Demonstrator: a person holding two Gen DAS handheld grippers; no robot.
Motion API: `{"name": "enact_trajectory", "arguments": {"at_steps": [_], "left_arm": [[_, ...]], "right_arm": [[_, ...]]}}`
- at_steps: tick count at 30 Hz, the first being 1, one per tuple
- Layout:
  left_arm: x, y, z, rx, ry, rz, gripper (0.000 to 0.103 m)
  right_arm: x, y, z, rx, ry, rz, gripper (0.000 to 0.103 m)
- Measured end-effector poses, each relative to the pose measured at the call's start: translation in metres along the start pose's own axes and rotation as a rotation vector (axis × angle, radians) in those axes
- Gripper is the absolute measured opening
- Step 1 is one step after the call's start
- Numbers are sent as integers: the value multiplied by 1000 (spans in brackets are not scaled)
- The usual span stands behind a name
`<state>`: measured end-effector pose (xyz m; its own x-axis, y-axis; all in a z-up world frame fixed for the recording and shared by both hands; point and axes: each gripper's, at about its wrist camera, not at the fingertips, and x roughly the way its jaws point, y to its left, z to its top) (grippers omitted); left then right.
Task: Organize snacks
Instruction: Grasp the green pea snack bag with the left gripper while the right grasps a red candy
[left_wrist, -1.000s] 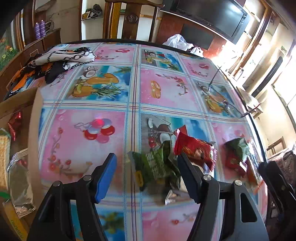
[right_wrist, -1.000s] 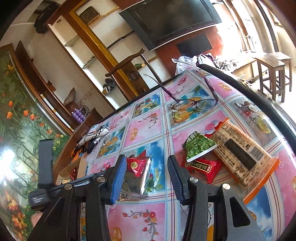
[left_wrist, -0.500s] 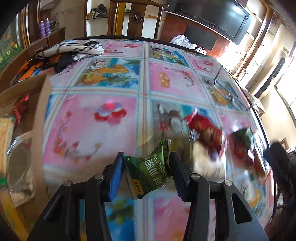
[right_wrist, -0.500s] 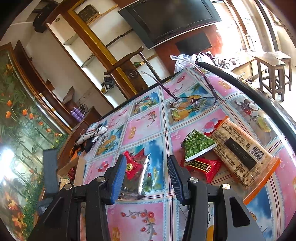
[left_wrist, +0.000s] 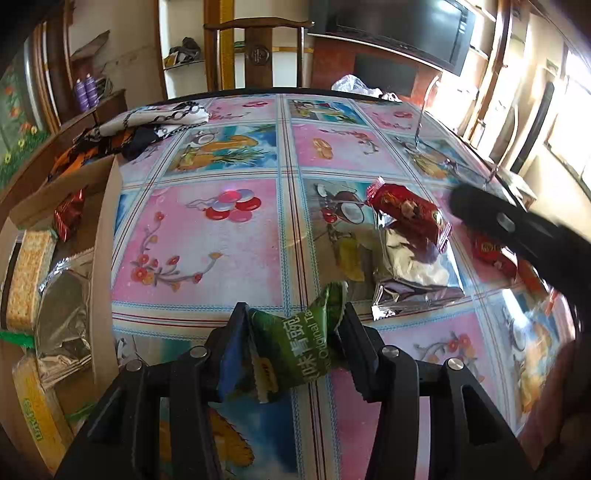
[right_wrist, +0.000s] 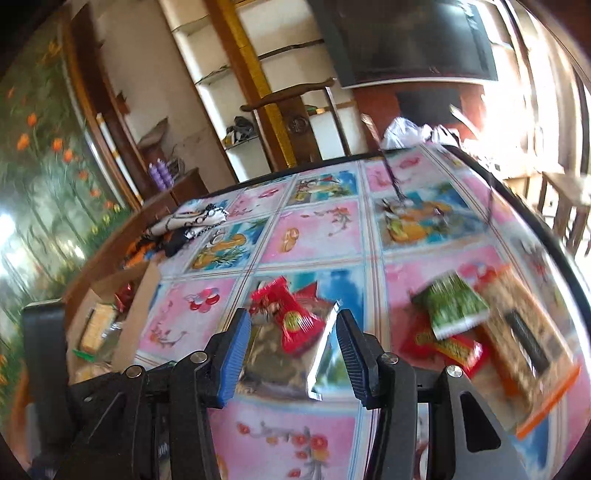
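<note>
Left wrist view: left gripper (left_wrist: 295, 339) pinches a green pea packet (left_wrist: 299, 347) (lifted, I judge); next, carry it left to the cardboard box (left_wrist: 105, 236). Right gripper (right_wrist: 291, 350) gapes over a red packet (right_wrist: 291, 321).

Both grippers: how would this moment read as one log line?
left gripper: shut on green pea packet | right gripper: open over red packet | cardboard box: partly filled

Snack packet (left_wrist: 405, 214) apparently atop foil pouch (left_wrist: 413, 266).

The green snack packet (left_wrist: 299, 347) reads "Original" — beside Chinese characters "味青豌".
</note>
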<state>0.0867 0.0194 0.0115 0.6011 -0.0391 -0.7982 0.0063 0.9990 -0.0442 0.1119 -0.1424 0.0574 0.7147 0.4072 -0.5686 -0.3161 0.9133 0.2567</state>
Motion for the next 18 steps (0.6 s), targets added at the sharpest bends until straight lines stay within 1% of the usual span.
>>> {"name": "enact_trajectory", "arguments": {"at_steps": [2,5,8,10,11,17,18], "left_arm": [[0,1,0,1,-2,0,48],[0,2,0,-7,1,-8,47],[0,1,0,-10,1,-6,47],[0,0,-1,-2,-1,2,47],[1,-1,0,1,-3,4,47],[1,-1,-1,6,-7,12,44],[1,-1,-1,8,-8,14,44]], "right_arm": [[11,2,6,-19,12,-24,52],[26,3,9,-36,52,2,52],[36,13,2,-105,72,-17,51],[41,19,0,-149,78,-54,40],[45,20,-2,-164,95,-68,29],[37,21,-9,-189,101,-69,28],[34,22,-11,-190,115,-72,28]]}}
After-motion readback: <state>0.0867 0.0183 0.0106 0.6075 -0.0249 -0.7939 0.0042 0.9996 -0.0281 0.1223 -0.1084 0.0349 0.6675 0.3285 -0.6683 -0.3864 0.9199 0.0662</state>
